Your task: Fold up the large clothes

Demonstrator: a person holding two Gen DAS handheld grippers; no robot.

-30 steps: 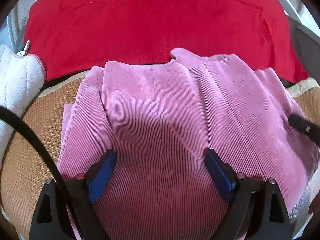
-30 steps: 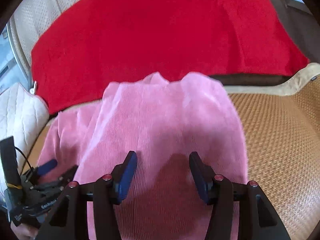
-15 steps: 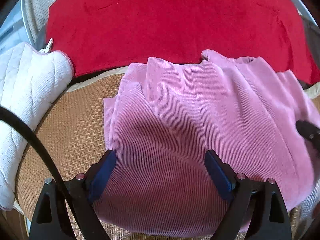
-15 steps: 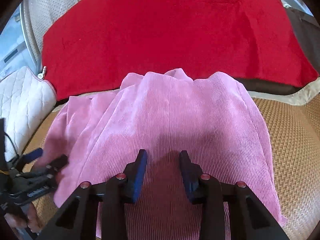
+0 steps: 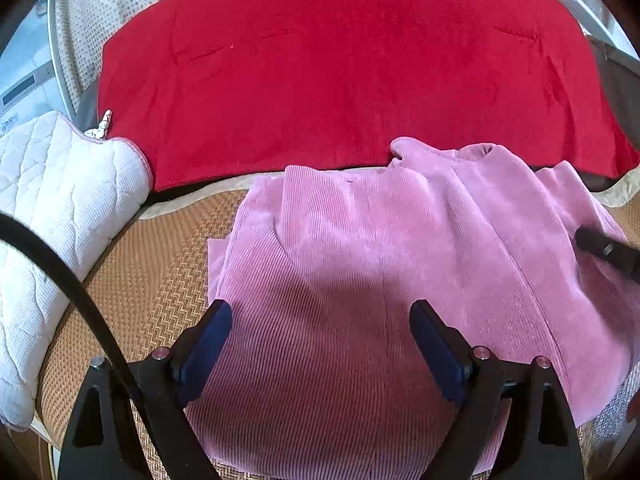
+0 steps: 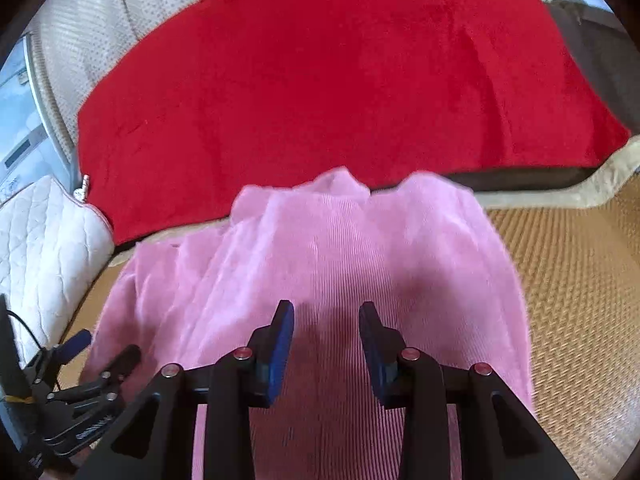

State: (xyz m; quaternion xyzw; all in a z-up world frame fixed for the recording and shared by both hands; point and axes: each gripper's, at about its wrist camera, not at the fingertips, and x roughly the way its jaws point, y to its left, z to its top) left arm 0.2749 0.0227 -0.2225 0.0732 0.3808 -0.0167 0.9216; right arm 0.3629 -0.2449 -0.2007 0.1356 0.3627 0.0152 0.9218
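The pink garment lay folded on the woven mat, just in front of the red blanket; the left gripper gaped wide over it, gripping nothing; the right gripper stood part-open, also unladen; a good next fold probably needed both pinching matching edges evenly.

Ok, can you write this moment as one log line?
step: fold | item: pink ribbed corduroy garment, on woven straw mat | left gripper: open above it | right gripper: open above it

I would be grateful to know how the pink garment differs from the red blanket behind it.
The pink garment is ribbed and rumpled in folds; the red blanket is plush and spread fairly flat. The garment lies on the woven mat, nearer the cameras; the blanket lies farther back. Both are soft textiles.
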